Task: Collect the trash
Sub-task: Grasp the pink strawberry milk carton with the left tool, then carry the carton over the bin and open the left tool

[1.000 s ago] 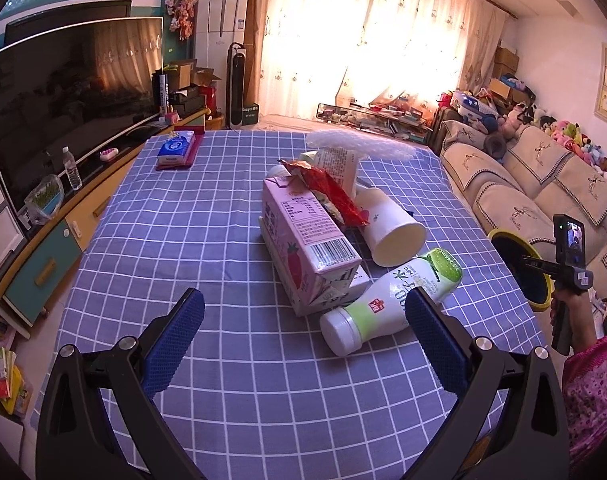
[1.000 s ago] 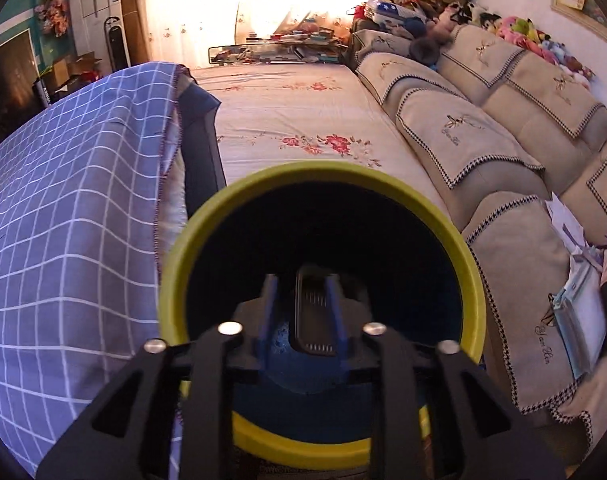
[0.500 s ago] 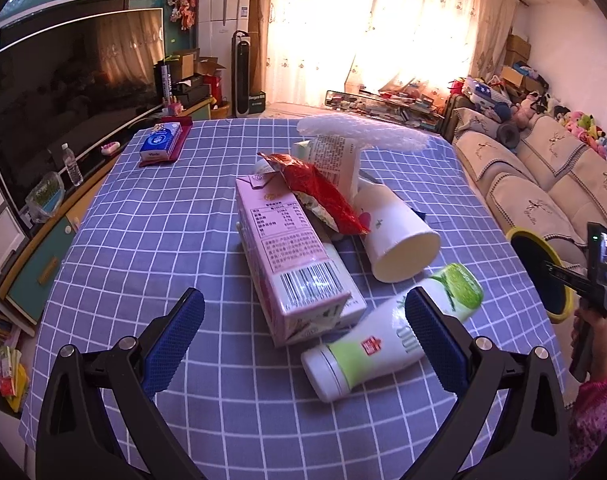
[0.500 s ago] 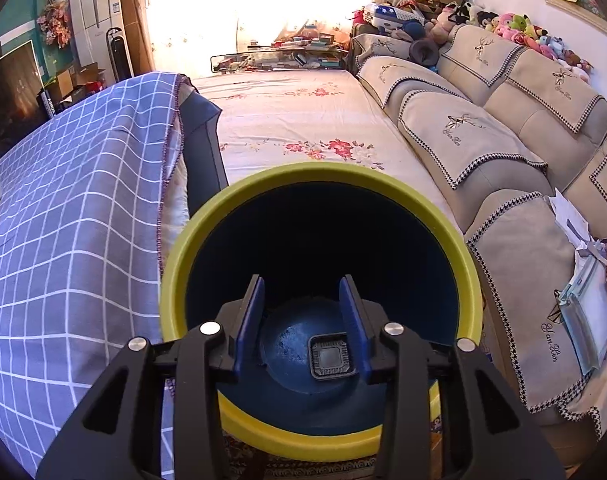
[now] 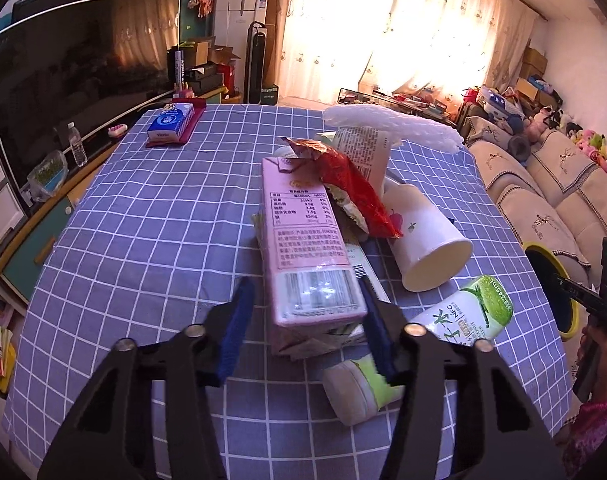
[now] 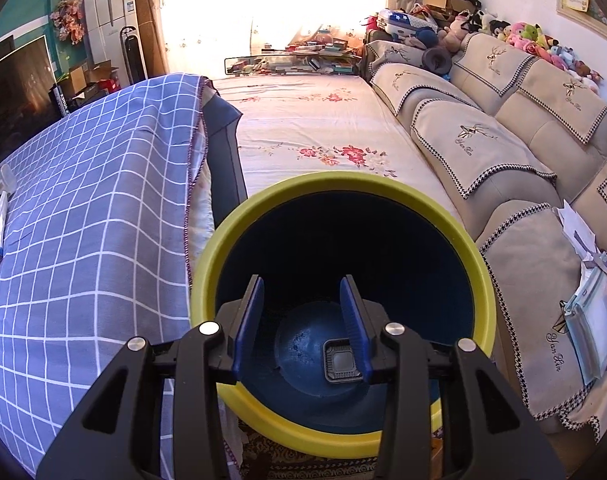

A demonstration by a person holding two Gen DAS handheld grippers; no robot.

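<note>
A pile of trash lies on the blue checked table [image 5: 151, 240]: a pink milk carton [image 5: 307, 252], a red snack wrapper [image 5: 351, 192], a white paper cup [image 5: 427, 240] on its side, a green-and-white bottle [image 5: 423, 344] and white foam netting [image 5: 391, 128]. My left gripper [image 5: 303, 328] is open, its blue fingers either side of the carton's near end, apart from it. My right gripper [image 6: 301, 320] is open and empty above the yellow-rimmed blue bin [image 6: 479, 256]; a small black tray [image 6: 341, 364] lies on the bin's floor. The bin also shows in the left wrist view [image 5: 551, 288].
A blue tissue pack [image 5: 171, 120] on a red mat lies at the table's far left. A TV [image 5: 75, 76] and cabinet stand left of the table. A beige sofa [image 6: 523, 152] runs along the right, a floral rug [image 6: 315, 128] between it and the table.
My left gripper moved forward to the pink carton and narrowed its jaws around it. My right gripper opened; the small black tray dropped from it into the bin.
</note>
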